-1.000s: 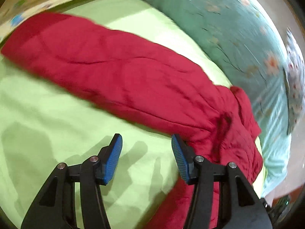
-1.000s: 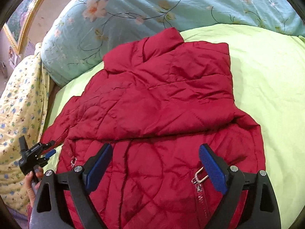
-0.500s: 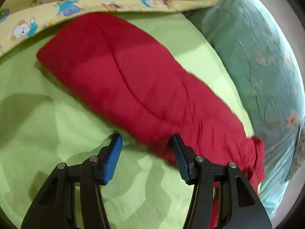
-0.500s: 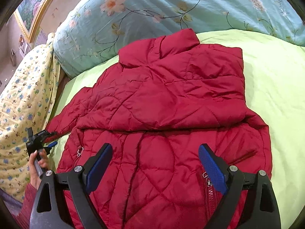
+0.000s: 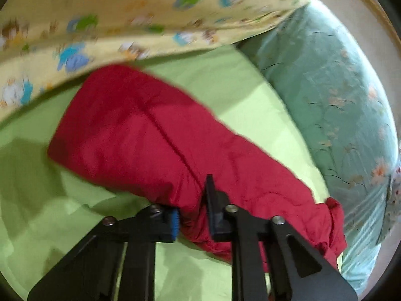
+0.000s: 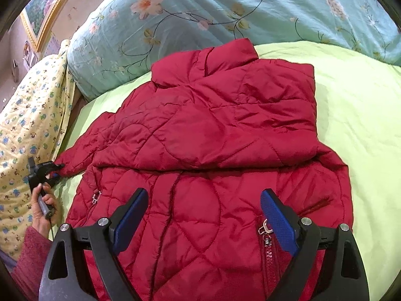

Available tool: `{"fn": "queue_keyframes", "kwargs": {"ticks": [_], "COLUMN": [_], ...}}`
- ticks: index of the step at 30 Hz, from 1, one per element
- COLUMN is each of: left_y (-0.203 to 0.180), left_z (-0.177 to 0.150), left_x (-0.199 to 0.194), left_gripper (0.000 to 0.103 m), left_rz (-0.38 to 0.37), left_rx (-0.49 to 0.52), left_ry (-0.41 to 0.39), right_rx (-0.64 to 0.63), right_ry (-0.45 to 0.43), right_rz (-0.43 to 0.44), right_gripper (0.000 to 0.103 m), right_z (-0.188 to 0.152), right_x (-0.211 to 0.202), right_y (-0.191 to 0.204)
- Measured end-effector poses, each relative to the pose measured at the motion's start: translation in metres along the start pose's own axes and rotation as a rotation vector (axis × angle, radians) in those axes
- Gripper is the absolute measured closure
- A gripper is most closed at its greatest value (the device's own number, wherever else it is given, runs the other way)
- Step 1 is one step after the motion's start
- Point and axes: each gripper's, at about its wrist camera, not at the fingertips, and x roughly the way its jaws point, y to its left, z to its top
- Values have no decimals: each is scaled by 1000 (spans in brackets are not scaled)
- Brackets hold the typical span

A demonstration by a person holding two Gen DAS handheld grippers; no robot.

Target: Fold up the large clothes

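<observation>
Pinching the red sleeve (image 5: pixel 155 135), left gripper (image 5: pixel 193 213) tilts downward.

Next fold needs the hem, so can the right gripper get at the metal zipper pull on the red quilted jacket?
Probably yes: the right gripper hovers with jaws open over the red quilted jacket, and the metal zipper pull lies uncovered beside its right pad.

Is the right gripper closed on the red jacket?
No, the right gripper stands wide open above the red quilted jacket, and its blue pads pinch no fabric.
</observation>
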Motion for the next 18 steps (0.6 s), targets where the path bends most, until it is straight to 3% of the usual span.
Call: {"fn": "queue_keyframes", "kwargs": {"ticks": [7, 11, 18], "left_y": [-65, -124, -209], "left_z": [-9, -23, -76], "left_x": [-37, -42, -49], "left_gripper": [95, 95, 95], "left_rz": [-139, -234, -359], "left_rx": [142, 259, 474], "left_ry": [-67, -58, 6], "right_rx": [16, 42, 71], "right_ry": [4, 11, -15], "right_rz": [31, 46, 67], "right_gripper": [16, 20, 21], "right_z": [0, 3, 8], "right_x": [5, 8, -3], "right_y": [-3, -8, -17]}}
